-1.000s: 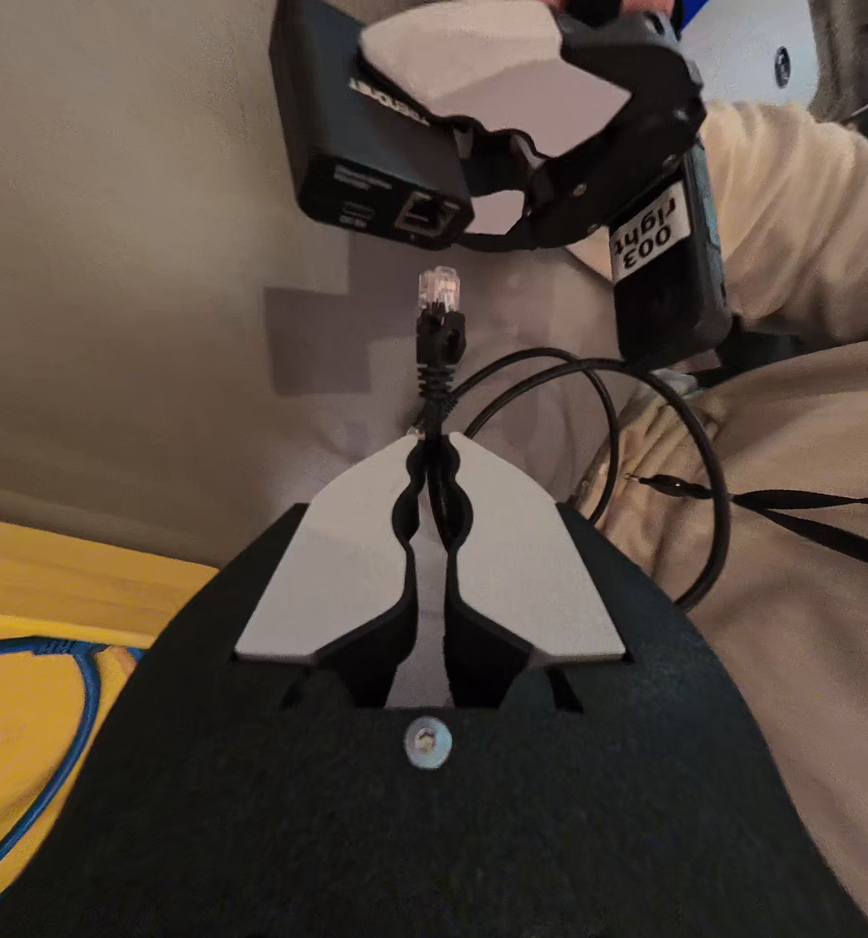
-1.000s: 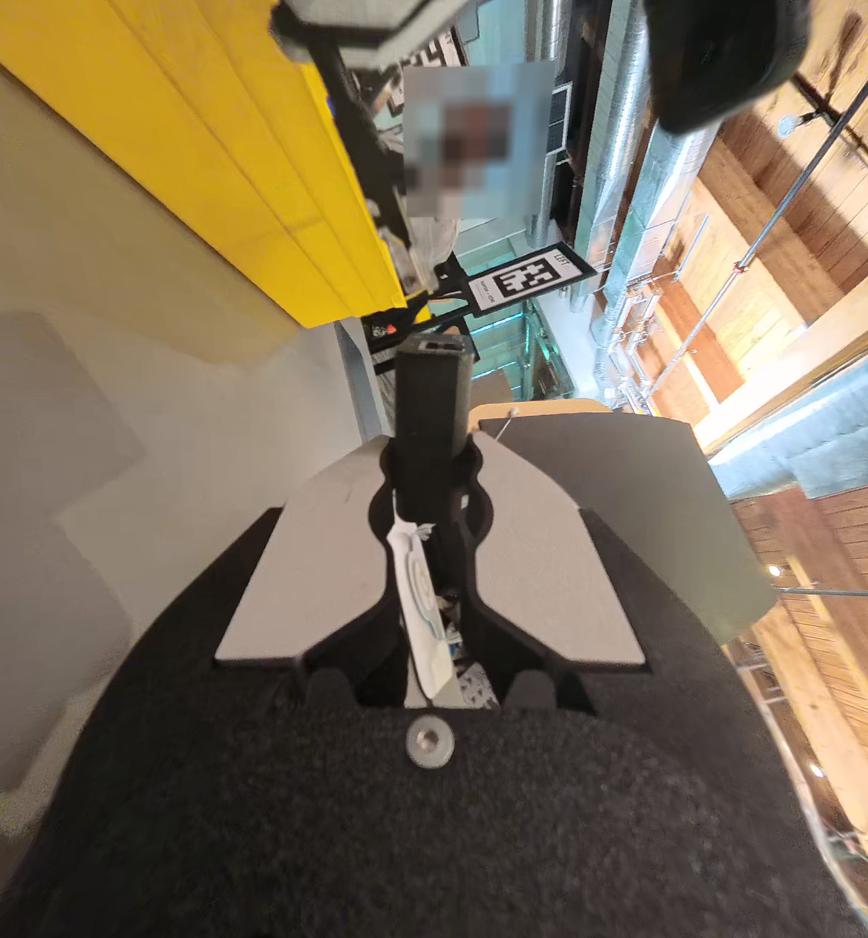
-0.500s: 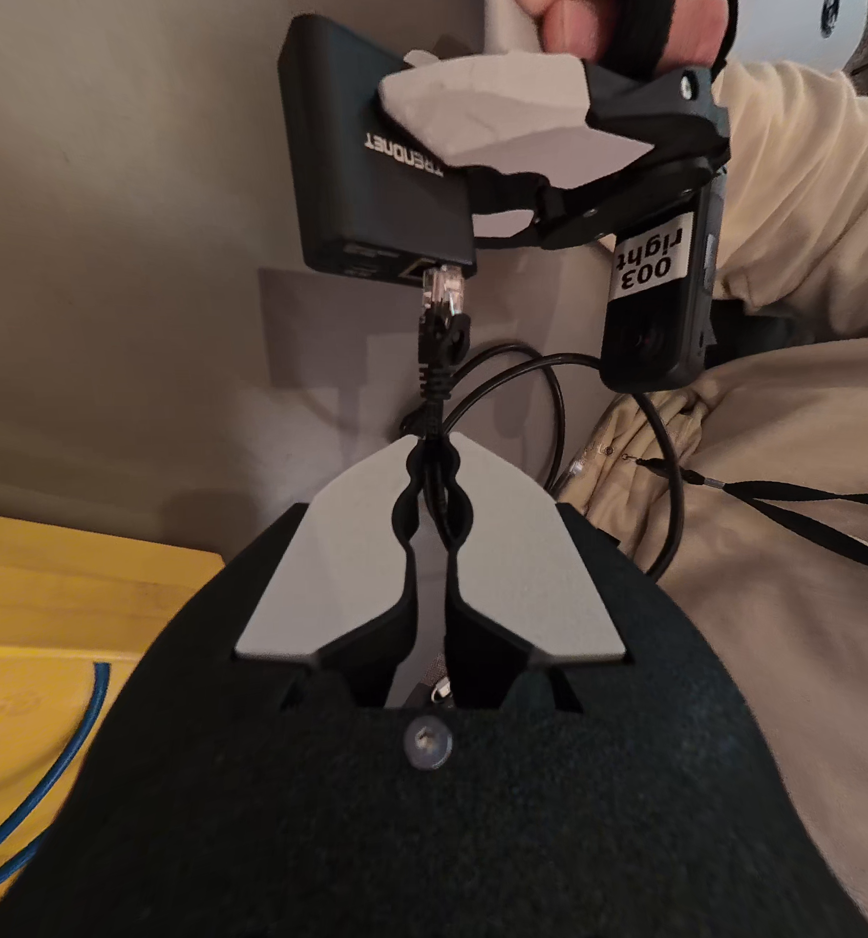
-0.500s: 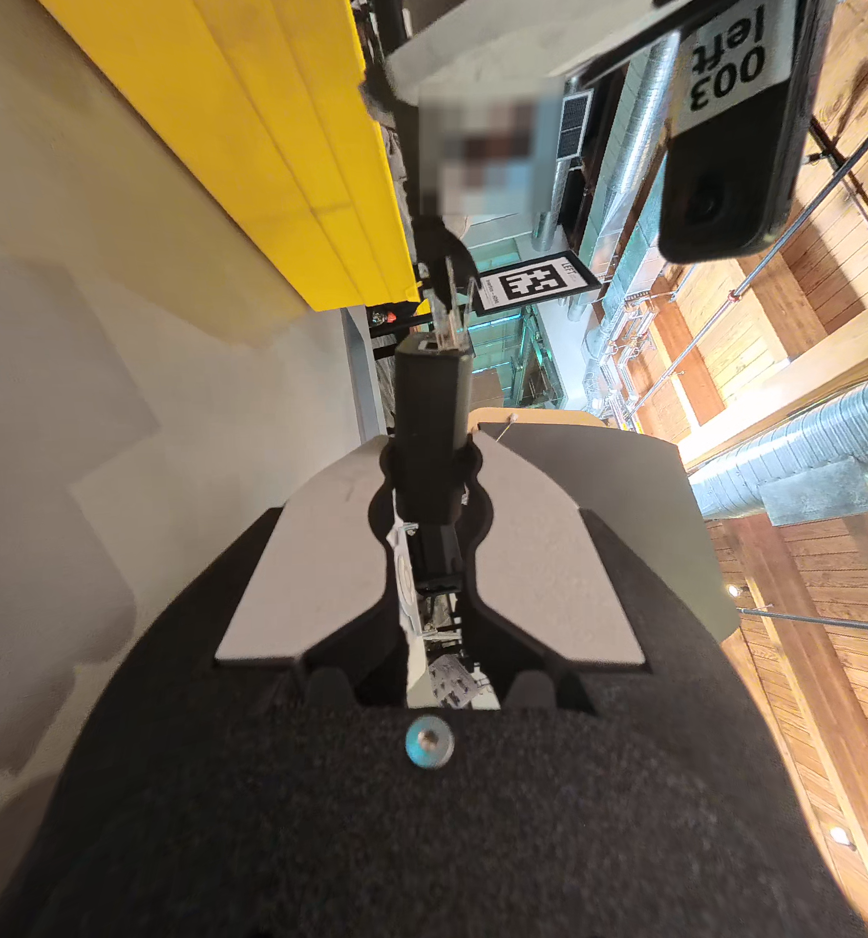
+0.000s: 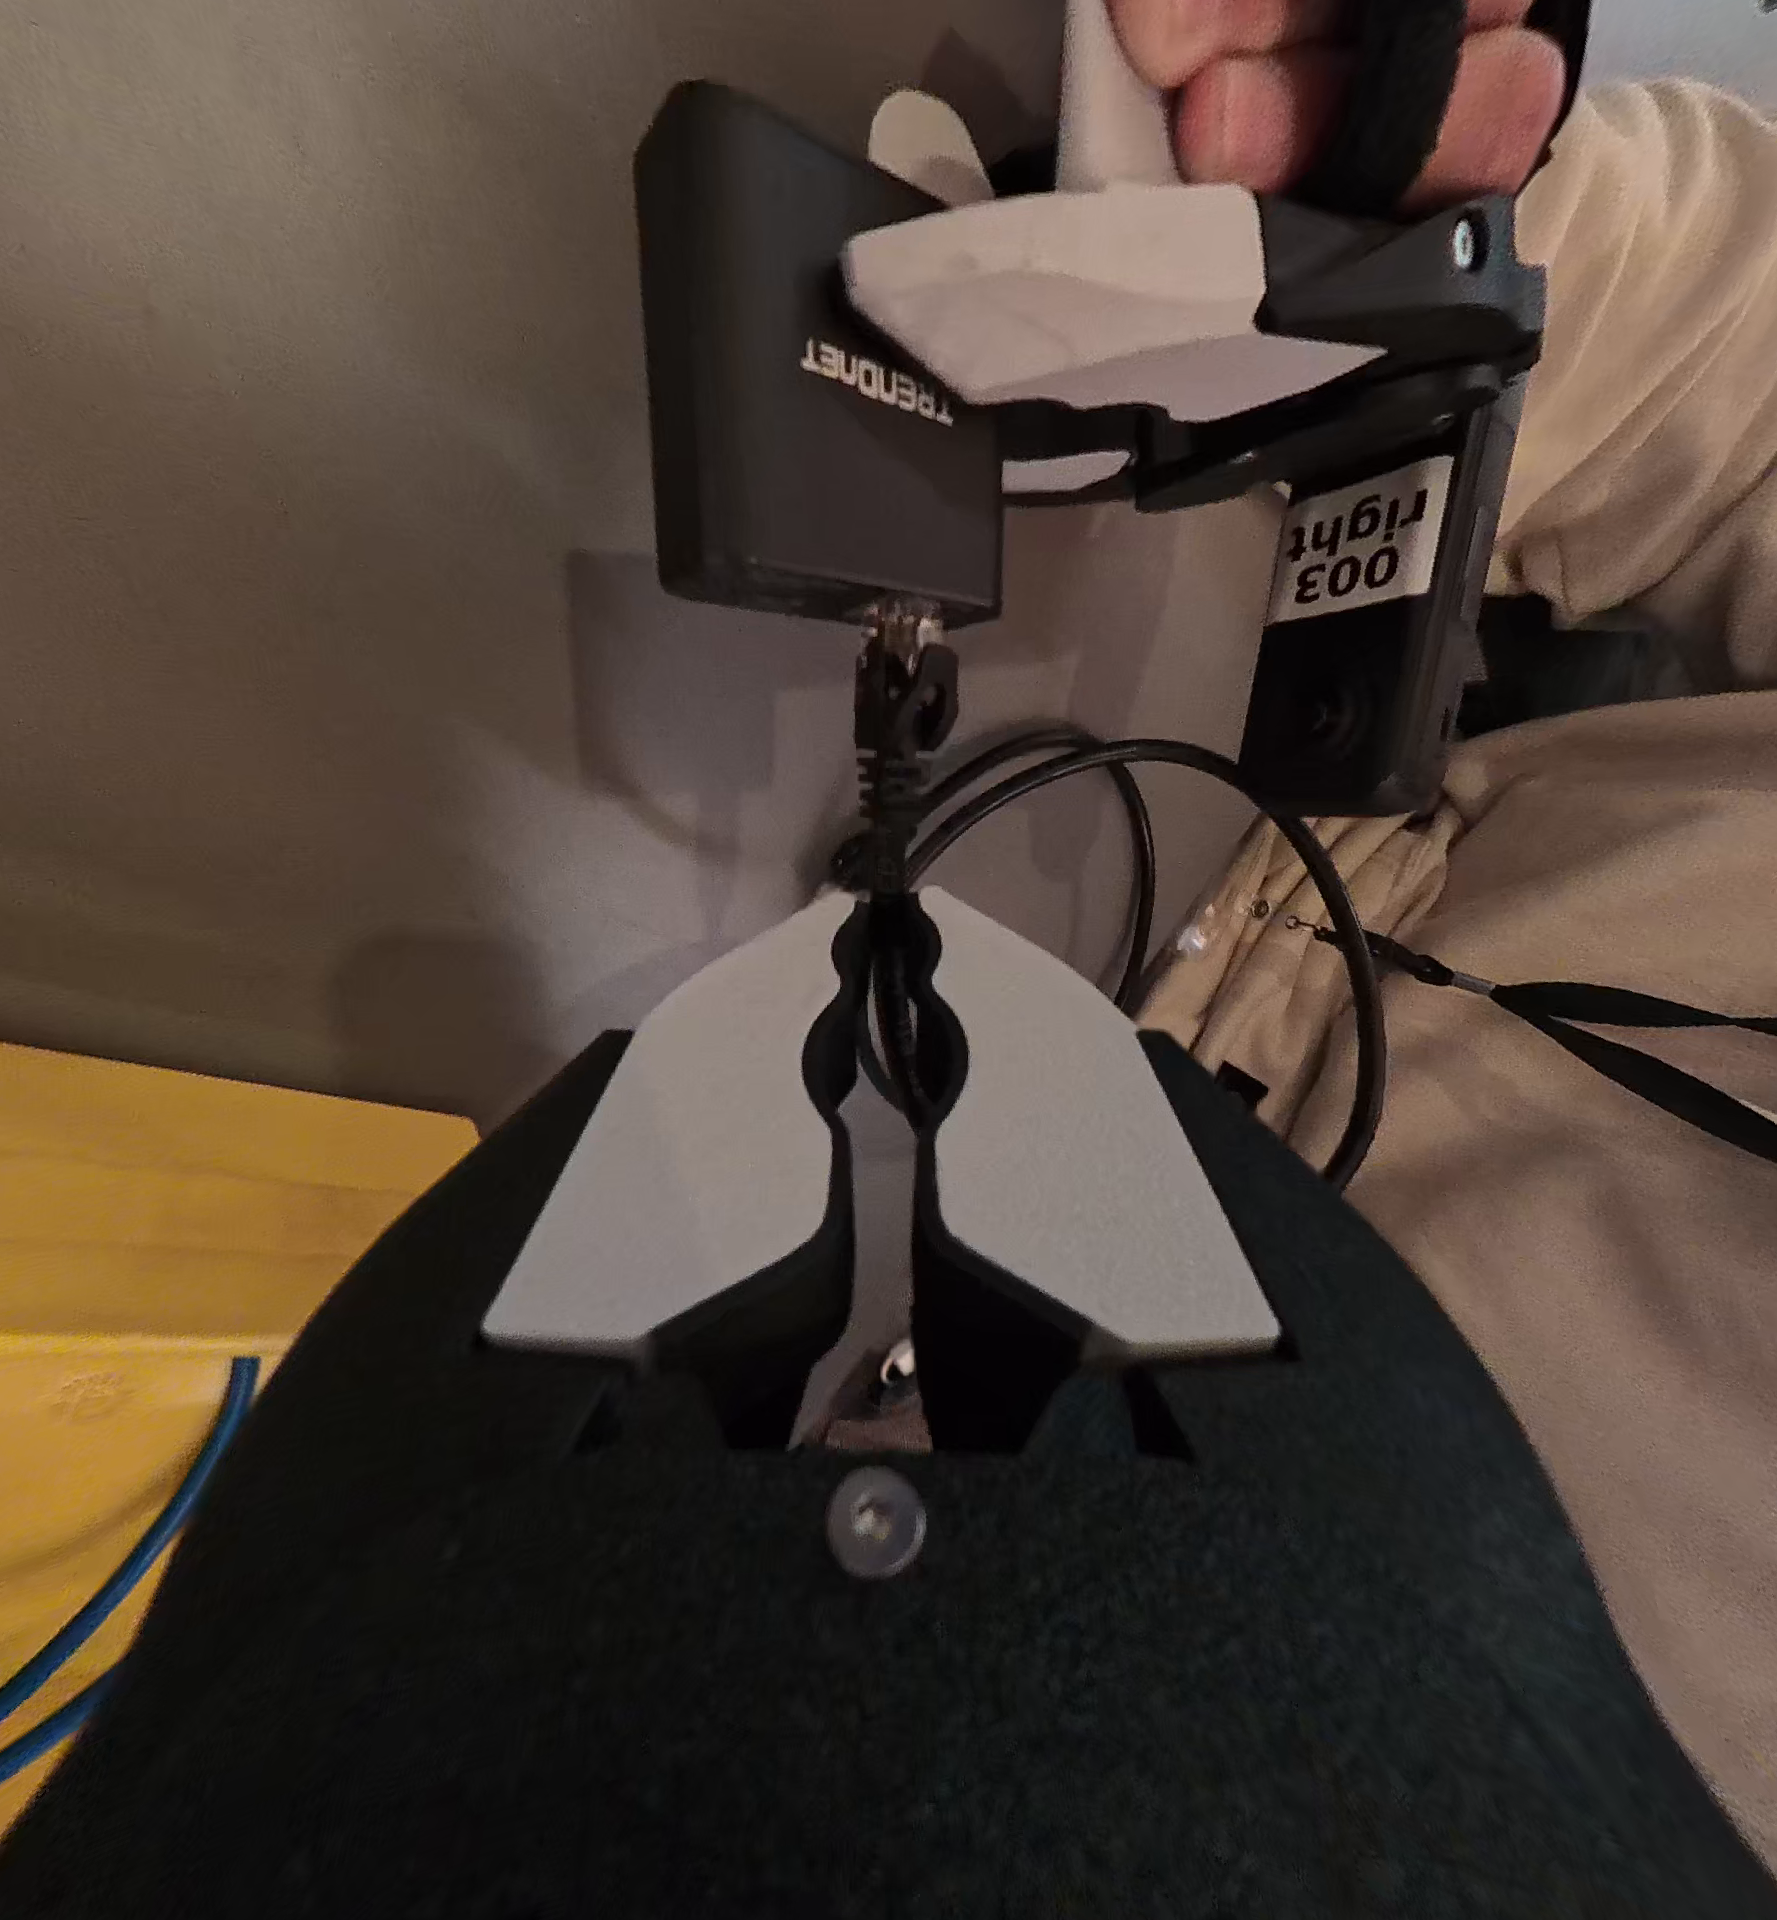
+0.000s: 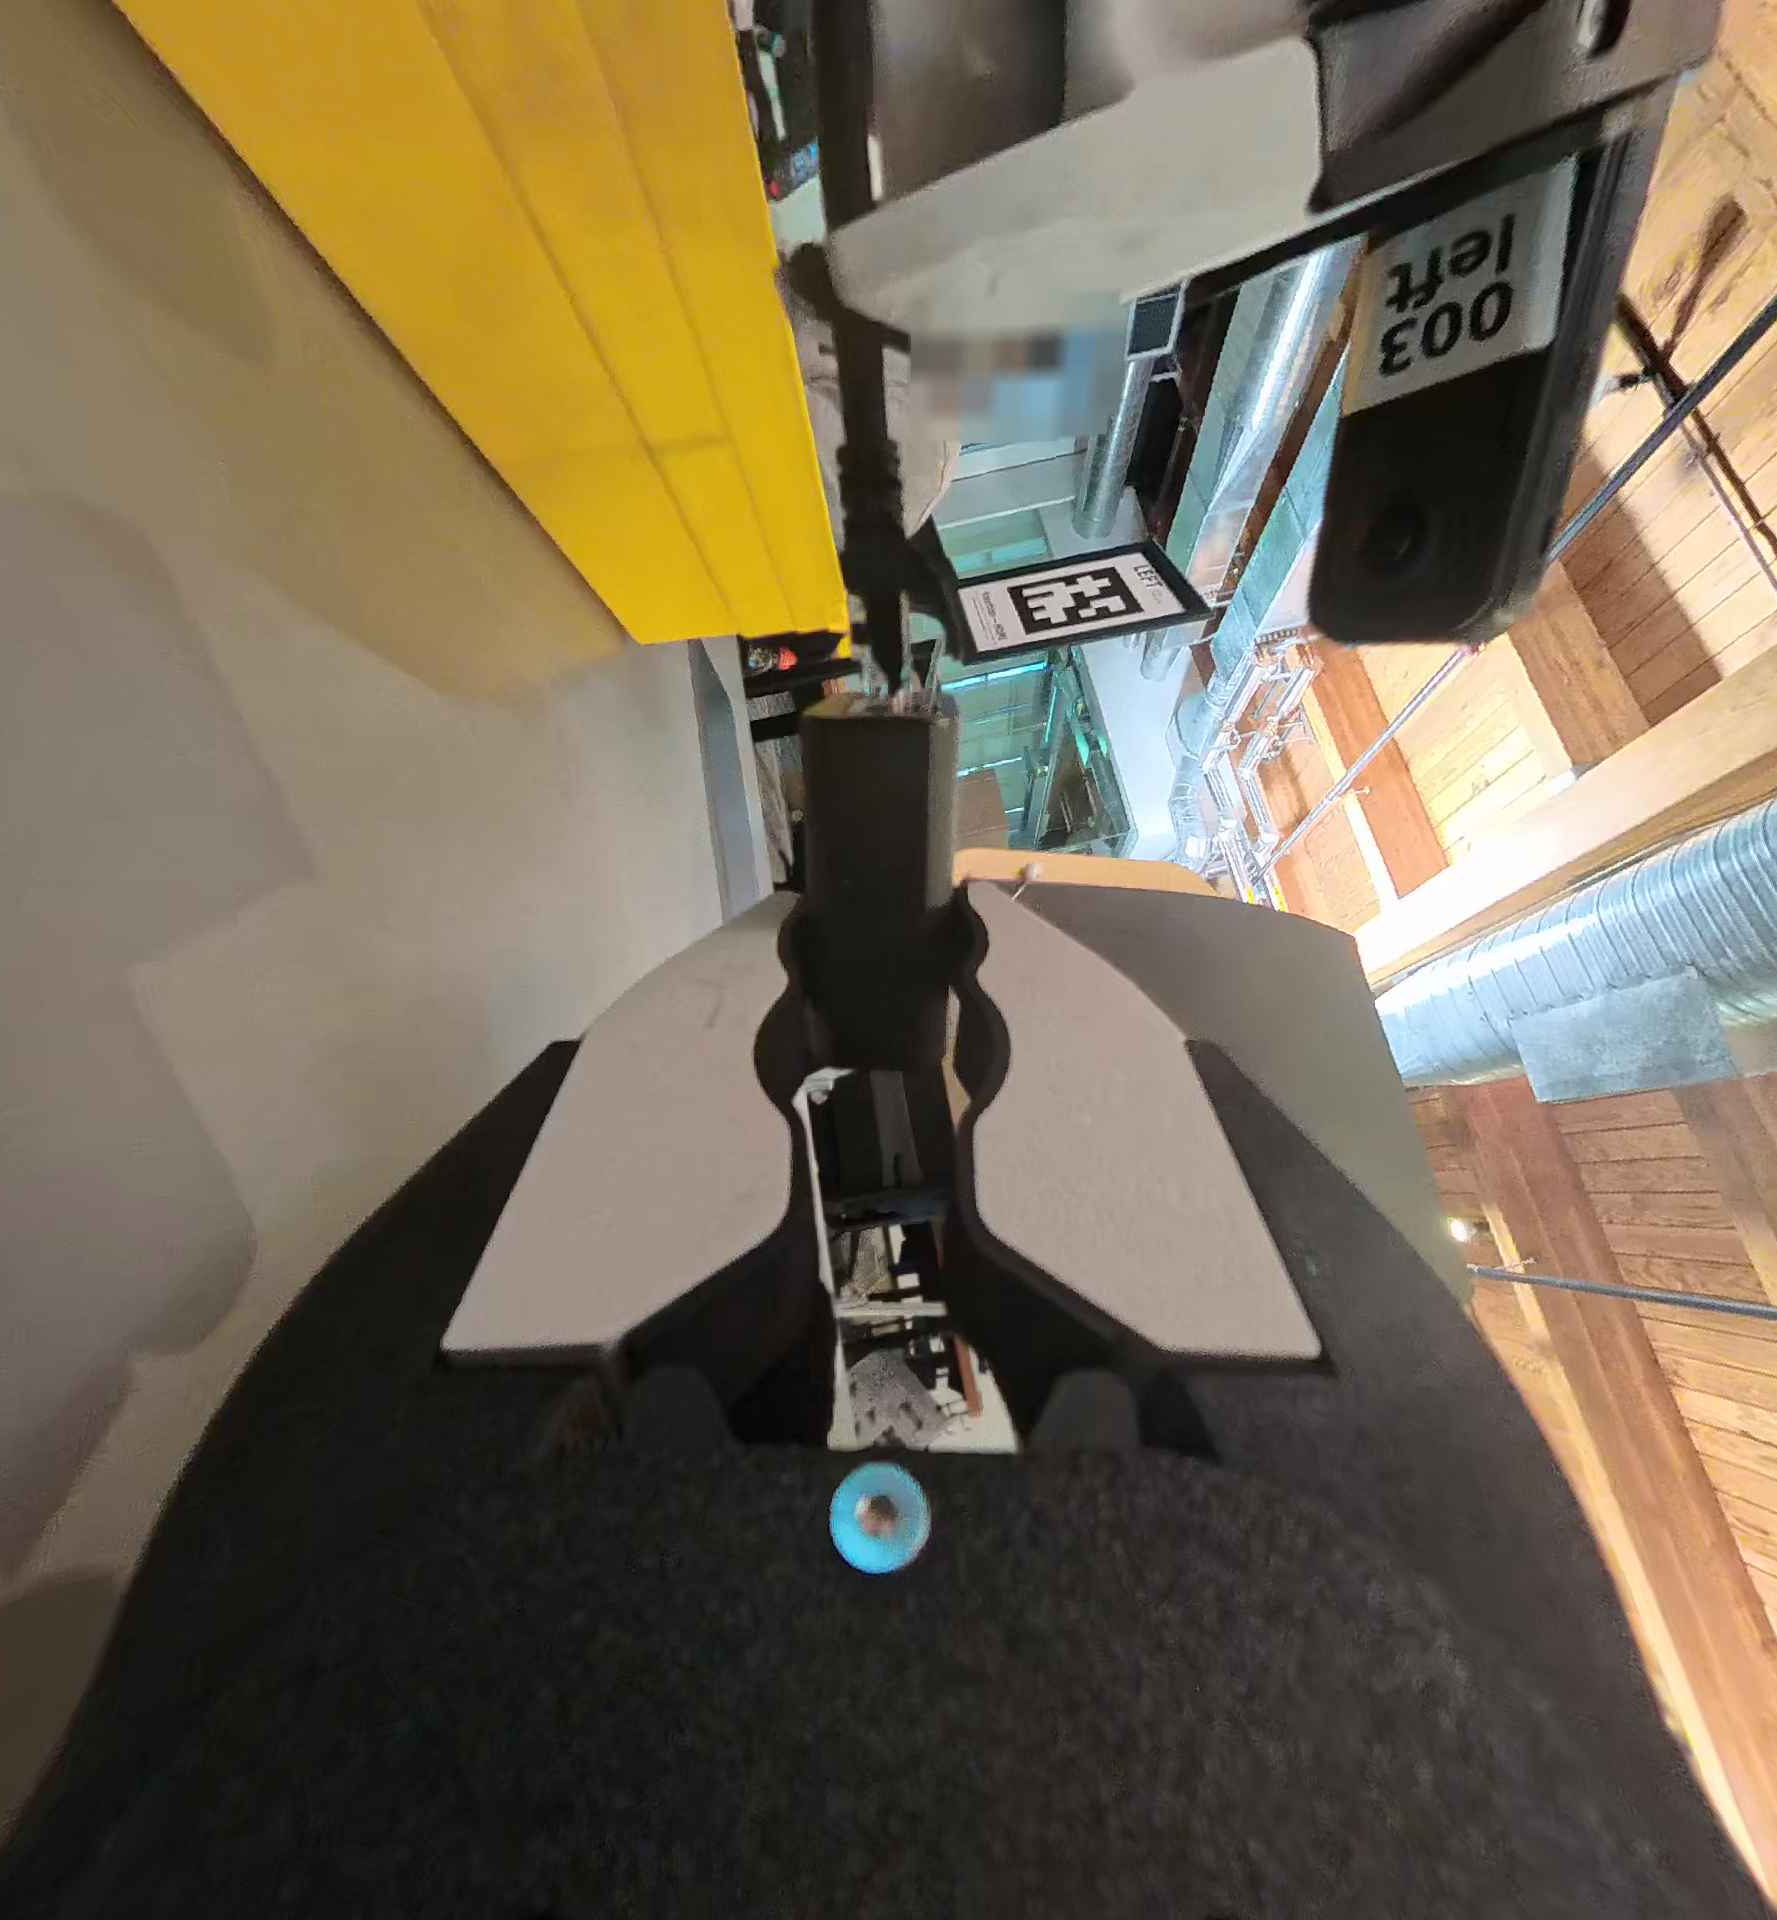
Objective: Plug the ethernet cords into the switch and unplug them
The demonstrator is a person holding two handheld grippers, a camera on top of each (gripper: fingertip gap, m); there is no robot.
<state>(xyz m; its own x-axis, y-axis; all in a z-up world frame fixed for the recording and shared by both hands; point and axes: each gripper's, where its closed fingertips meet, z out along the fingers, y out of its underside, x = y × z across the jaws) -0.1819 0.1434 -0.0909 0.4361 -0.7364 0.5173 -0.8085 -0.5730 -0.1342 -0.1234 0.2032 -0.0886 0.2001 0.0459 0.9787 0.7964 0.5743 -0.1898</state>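
My left gripper (image 5: 884, 914) is shut on a black ethernet cord (image 5: 889, 810), just behind its plug. The clear plug (image 5: 899, 629) sits in a port on the near edge of the small black switch (image 5: 811, 416); how deep it sits is hidden. My right gripper (image 6: 879, 914) is shut on the switch (image 6: 873, 831) and holds it in the air. In the left wrist view the right gripper (image 5: 1081, 312) grips the switch from the right. In the right wrist view the cord (image 6: 863, 416) comes down into the switch's far end, with the left gripper (image 6: 1102, 177) above.
A grey wall (image 5: 240, 416) is behind the switch. A yellow surface (image 5: 84, 1299) with a blue cable (image 5: 136, 1558) lies at lower left. A person's beige sleeve (image 5: 1486, 1143) and a hand (image 5: 1331, 83) fill the right side. The cord's slack loops (image 5: 1362, 987) beside my left gripper. About 8 cm separates my left fingertips from my right.
The switch and the plug have come together: a second ago the plug was apart below the port, half a second ago at its mouth, and now it is in the port.
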